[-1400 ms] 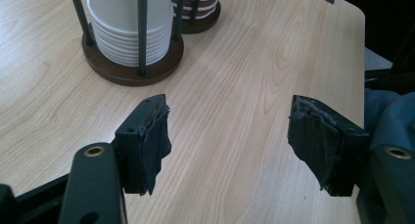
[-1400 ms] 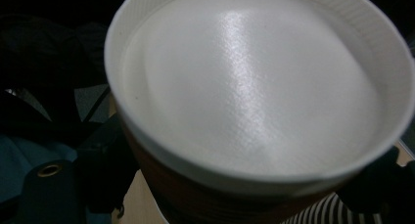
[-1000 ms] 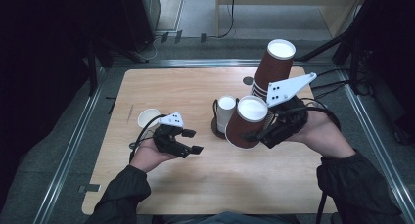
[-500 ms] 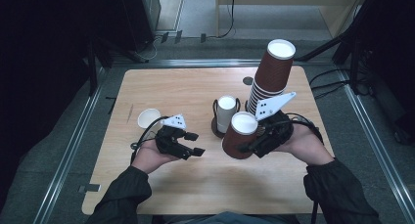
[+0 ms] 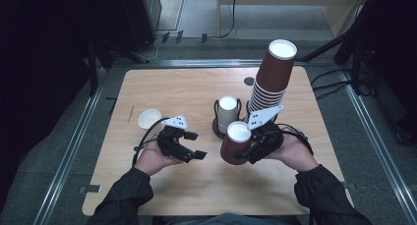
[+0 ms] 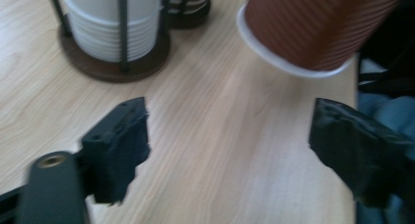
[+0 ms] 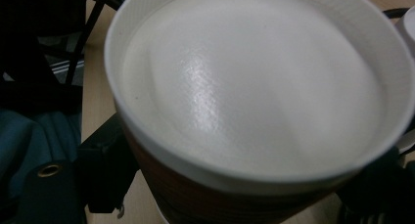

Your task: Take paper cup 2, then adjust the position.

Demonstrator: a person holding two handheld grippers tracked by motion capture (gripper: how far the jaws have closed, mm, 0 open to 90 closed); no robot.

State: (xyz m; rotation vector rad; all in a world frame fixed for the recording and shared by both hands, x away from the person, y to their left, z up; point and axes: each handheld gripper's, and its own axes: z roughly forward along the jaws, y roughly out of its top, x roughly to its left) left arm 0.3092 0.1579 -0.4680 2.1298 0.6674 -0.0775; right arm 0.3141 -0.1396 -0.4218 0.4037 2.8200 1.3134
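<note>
right gripper [image 5: 248, 154] clamps a brown cup [image 5: 233, 144] aloft, just in front of the white cup holder [image 5: 227, 116] on the table [image 5: 196, 92]. left gripper [image 5: 194, 145] waits wide open, empty, left of the holder. likely a handover or set-down next, needing a level cup.

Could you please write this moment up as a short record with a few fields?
surface: wooden table
left claw: open, holding nothing, above the table
right claw: shut on a brown paper cup, tilted
back right: tall stack of brown cups
centre: white cups in a wire holder
left side: small white cup standing alone
</note>
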